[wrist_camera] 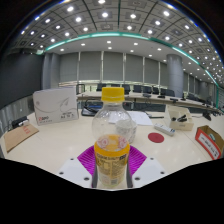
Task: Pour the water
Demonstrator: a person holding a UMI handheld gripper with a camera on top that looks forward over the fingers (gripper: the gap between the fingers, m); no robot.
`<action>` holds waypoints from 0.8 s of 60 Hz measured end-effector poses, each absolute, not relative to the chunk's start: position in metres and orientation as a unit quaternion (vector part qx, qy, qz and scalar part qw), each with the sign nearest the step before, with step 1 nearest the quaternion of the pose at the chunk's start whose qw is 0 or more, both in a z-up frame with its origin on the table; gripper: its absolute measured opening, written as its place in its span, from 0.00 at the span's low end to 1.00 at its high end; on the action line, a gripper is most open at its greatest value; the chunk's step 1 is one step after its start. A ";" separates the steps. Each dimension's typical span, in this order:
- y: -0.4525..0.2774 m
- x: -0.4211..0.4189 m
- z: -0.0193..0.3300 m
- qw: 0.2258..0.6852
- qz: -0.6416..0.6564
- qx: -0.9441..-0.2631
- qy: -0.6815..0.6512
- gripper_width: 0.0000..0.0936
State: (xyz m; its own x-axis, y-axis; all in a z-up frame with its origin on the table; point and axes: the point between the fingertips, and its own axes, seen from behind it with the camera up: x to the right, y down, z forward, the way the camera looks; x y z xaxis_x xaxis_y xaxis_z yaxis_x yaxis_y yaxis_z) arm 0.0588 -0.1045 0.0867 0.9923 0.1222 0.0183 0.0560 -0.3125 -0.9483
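- Bottle: clear plastic, yellow cap, upright, close before my lens; yellowish liquid low inside; no label legible.
- Tongs: my magenta pads flank the bottle's lower body; whether they press on it, I cannot tell.
- Table: pale; red disc and white board beyond.

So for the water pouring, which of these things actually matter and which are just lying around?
For the job:
- bottle with yellow cap, between the gripper fingers
- white cup, beyond them

Just lying about:
- white box
- red disc
- red-edged box
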 end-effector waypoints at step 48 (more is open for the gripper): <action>0.094 -0.042 0.228 0.292 0.693 -0.446 0.486 0.42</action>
